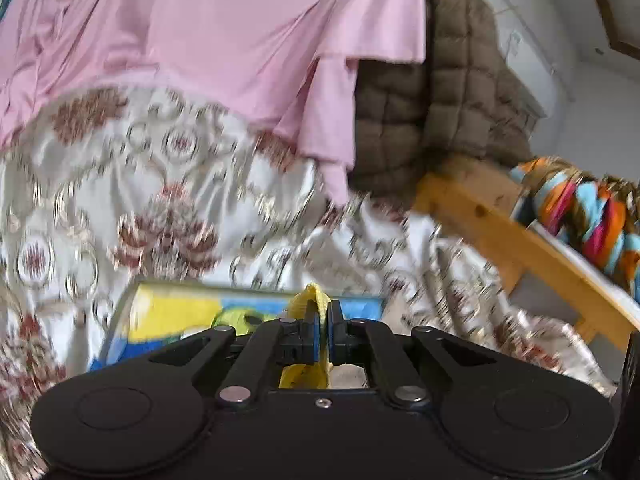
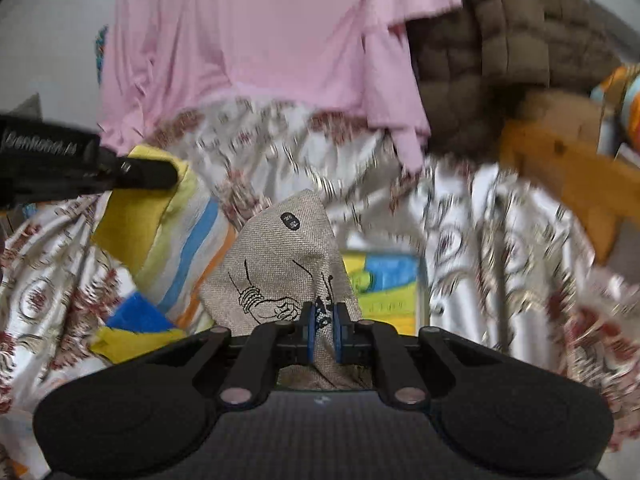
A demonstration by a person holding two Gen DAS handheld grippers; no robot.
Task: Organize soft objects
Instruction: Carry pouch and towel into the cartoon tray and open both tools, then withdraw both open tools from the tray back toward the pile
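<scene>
My left gripper (image 1: 324, 320) is shut on a fold of yellow cloth (image 1: 310, 300) that sticks up between its blue pads. In the right wrist view this same gripper (image 2: 170, 174) comes in from the left, holding the yellow cloth with blue and orange stripes (image 2: 180, 248) above the bed. My right gripper (image 2: 324, 320) is shut on a beige burlap cloth (image 2: 280, 256) printed with a black line drawing, which rises in a peak in front of it. Both cloths hang over the floral bedspread (image 2: 500, 240).
A pink sheet (image 1: 208, 28) and a brown quilted blanket (image 1: 440, 92) lie at the back of the bed. A flat yellow and blue printed item (image 1: 192, 316) rests on the bedspread. A wooden frame (image 1: 500, 232) with a multicoloured cloth (image 1: 592, 212) stands at the right.
</scene>
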